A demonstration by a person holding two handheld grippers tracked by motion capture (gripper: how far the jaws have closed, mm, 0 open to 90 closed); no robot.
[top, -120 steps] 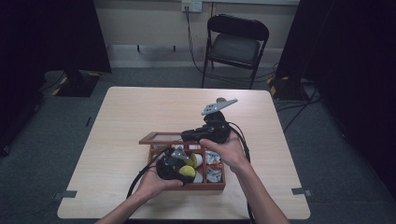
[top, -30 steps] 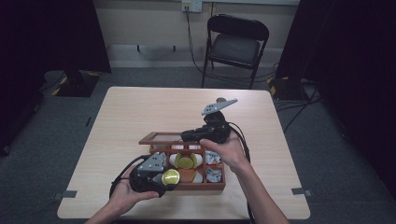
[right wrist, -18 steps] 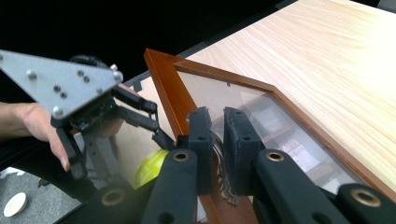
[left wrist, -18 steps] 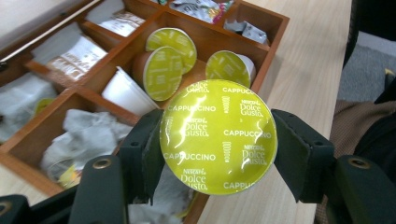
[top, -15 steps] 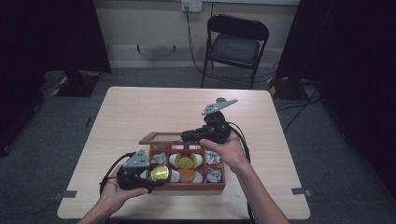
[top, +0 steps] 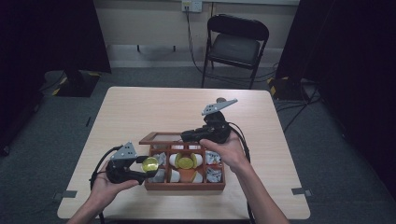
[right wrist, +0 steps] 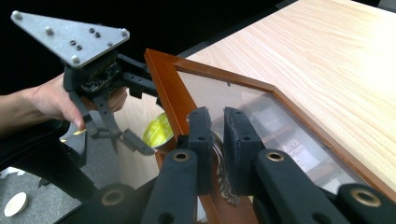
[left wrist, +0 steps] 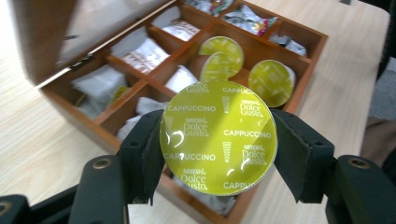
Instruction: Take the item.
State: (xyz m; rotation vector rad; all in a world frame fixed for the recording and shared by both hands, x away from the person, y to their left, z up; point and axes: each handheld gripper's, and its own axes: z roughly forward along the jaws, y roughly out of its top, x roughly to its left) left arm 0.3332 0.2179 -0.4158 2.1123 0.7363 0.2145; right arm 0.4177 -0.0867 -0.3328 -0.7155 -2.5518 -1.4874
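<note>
High view. Wooden compartment box near the table's front edge, glazed lid raised at the back. Left gripper, clamped on a yellow-green coffee capsule, sits just beside the box's left wall, above the tabletop. Right gripper is at the lid's far rim. Further capsules and paper sachets lie in the compartments.

Left gripper view. Capsule, foil face toward the camera (printed "Cappuccino"), gripped by its rim between both jaws; box beyond, three more capsules in its middle cells.

Right gripper view. Jaws pinched on the lid's frame, at what looks like a small metal clasp, propping the lid open; the left gripper and capsule show beyond.

Step, as judged: one capsule lifted out, lid held up. The next move calls for setting the capsule down on bare table left of the box, where room is ample; the front edge lies close, so keep inward.
</note>
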